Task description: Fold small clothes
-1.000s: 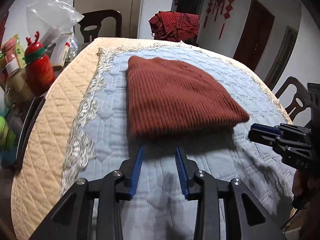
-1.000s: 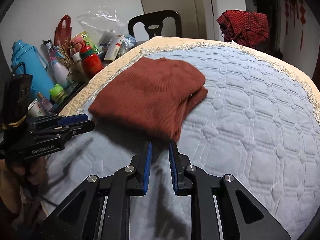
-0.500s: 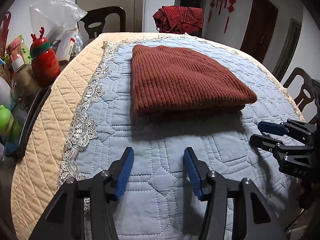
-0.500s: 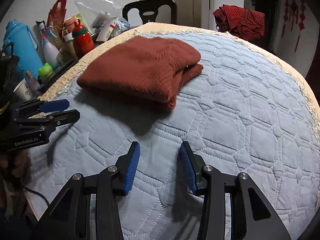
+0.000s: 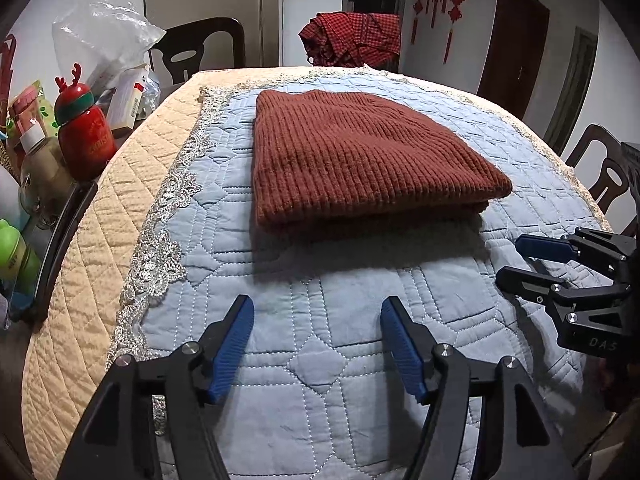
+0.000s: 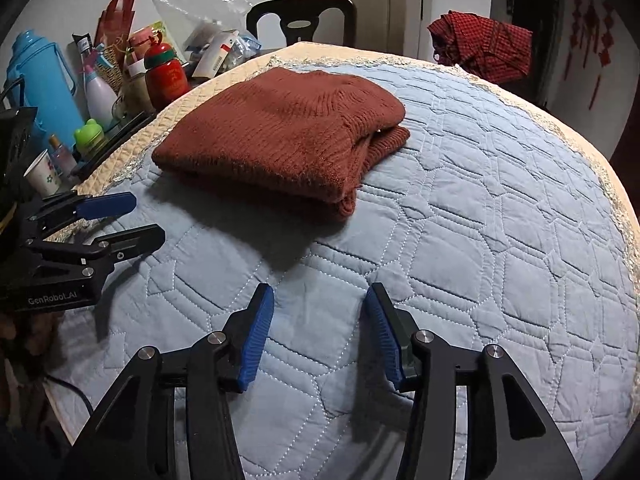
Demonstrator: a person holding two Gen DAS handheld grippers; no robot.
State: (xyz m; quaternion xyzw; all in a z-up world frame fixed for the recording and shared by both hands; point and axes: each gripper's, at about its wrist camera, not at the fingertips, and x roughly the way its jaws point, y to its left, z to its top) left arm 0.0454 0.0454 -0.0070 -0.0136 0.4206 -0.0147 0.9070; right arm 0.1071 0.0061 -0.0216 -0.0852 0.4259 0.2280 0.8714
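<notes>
On the blue quilted cover (image 5: 320,368) lies the folded brown knit sweater (image 5: 360,160), touching no gripper. Left gripper (image 5: 316,340) and right gripper (image 6: 320,332) have just been opening; both stand wide and hold nothing.

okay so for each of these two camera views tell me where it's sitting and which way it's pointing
Left wrist: sits on the left gripper, looking forward and down over the blue quilt at the folded brown sweater; its jaws stand open and empty.
Right wrist: sits on the right gripper, aimed the same way from the sweater's open-edge side; jaws open and empty.
Shared: sweater, quilt, red bottle, red checked cloth, and each shows the other gripper.
</notes>
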